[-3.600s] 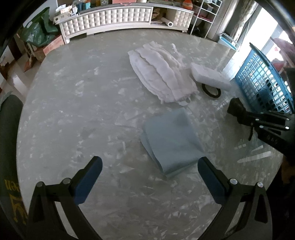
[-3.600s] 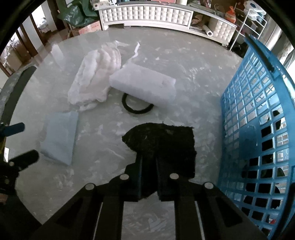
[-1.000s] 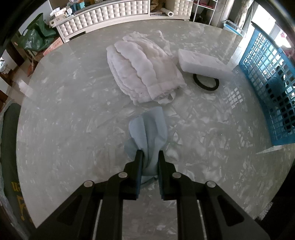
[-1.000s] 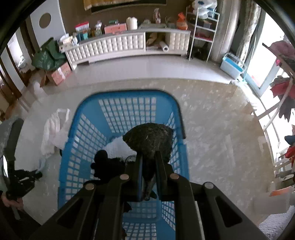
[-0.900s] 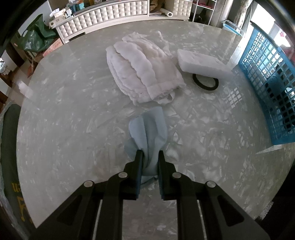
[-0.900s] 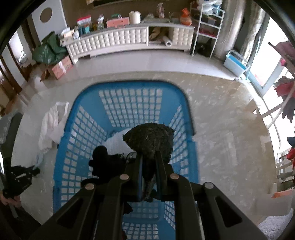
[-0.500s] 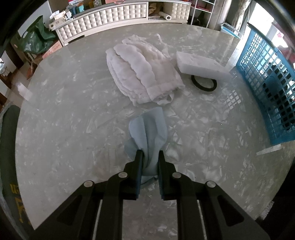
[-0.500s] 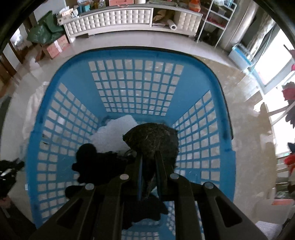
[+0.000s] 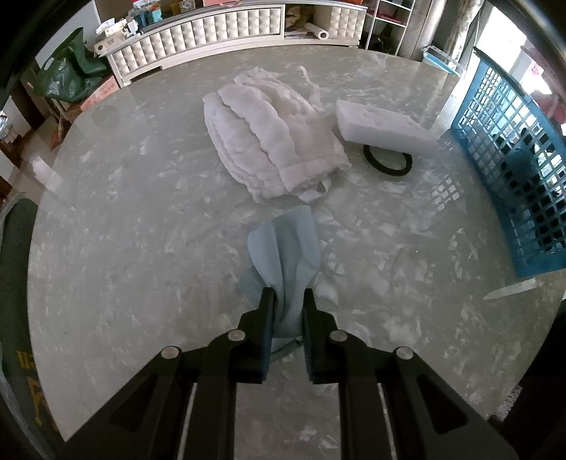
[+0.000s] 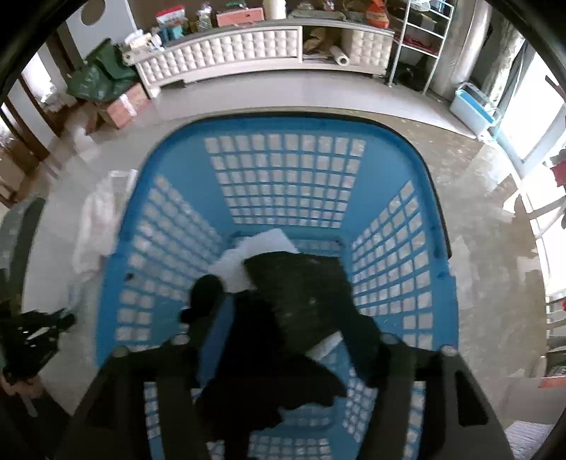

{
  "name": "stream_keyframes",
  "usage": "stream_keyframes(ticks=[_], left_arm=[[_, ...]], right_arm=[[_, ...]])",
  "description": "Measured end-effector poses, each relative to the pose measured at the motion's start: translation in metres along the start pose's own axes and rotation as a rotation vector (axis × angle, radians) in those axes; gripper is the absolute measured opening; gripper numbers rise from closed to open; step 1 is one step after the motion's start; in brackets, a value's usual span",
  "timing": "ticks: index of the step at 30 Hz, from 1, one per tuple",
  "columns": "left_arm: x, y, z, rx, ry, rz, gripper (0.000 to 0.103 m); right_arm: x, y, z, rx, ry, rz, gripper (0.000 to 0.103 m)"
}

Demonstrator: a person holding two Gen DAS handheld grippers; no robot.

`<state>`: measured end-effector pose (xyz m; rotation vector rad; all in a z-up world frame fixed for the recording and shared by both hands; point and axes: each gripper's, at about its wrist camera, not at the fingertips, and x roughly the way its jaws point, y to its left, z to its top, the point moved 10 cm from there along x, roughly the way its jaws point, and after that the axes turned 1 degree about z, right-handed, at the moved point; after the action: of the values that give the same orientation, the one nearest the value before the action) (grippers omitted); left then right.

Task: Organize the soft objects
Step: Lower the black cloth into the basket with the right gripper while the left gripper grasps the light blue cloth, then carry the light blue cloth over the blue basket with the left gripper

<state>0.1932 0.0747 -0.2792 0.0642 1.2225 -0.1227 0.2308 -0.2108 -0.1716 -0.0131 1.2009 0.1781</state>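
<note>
In the left wrist view my left gripper (image 9: 286,300) is shut on a light blue cloth (image 9: 286,247), which hangs bunched above the marble table (image 9: 123,247). A white quilted fabric (image 9: 272,141), a white foam block (image 9: 382,127) and a black ring (image 9: 387,161) lie beyond it. In the right wrist view my right gripper (image 10: 286,325) hangs over the blue basket (image 10: 283,170). Its jaws are opening. A dark grey-green cloth (image 10: 300,283) sits loose between them, free of the pads, over a white piece (image 10: 254,254) and black items (image 10: 265,371) in the basket.
The blue basket (image 9: 513,159) stands at the table's right edge. A white tufted cabinet (image 9: 212,32) and a green bag (image 9: 67,78) are beyond the table's far side. In the right wrist view the other gripper (image 10: 32,336) shows at the lower left.
The right gripper's jaws have spread apart and let go of the dark cloth, which now lies spread in the basket. The left gripper still holds the blue cloth in place.
</note>
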Motion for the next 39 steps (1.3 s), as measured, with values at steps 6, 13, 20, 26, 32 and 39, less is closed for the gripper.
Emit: stream_keyframes(ticks=[6,13,20,26,32,39], left_arm=[[-0.019,-0.001,0.000,-0.018,-0.032,-0.008,0.013],[-0.060,-0.010,0.005,-0.004,-0.100,-0.017,0.013],[-0.099,-0.027,0.006,0.014,-0.160,-0.029,0.013],[-0.132,-0.045,0.008,0.037,-0.212,-0.035,0.013],[-0.158,-0.069,0.024,0.066,-0.252,-0.036,0.013],[-0.186,-0.112,0.051,0.120,-0.304,-0.066,0.013]], right_arm=[[-0.034,0.008,-0.002,-0.003,-0.090,0.014,0.090],[-0.078,-0.006,-0.025,0.010,-0.203,-0.037,0.103],[-0.091,-0.010,-0.049,0.032,-0.234,-0.060,0.103],[-0.096,-0.020,-0.064,0.058,-0.242,-0.073,0.103],[-0.101,-0.026,-0.069,0.077,-0.256,-0.061,0.103],[-0.101,-0.034,-0.073,0.078,-0.267,-0.053,0.103]])
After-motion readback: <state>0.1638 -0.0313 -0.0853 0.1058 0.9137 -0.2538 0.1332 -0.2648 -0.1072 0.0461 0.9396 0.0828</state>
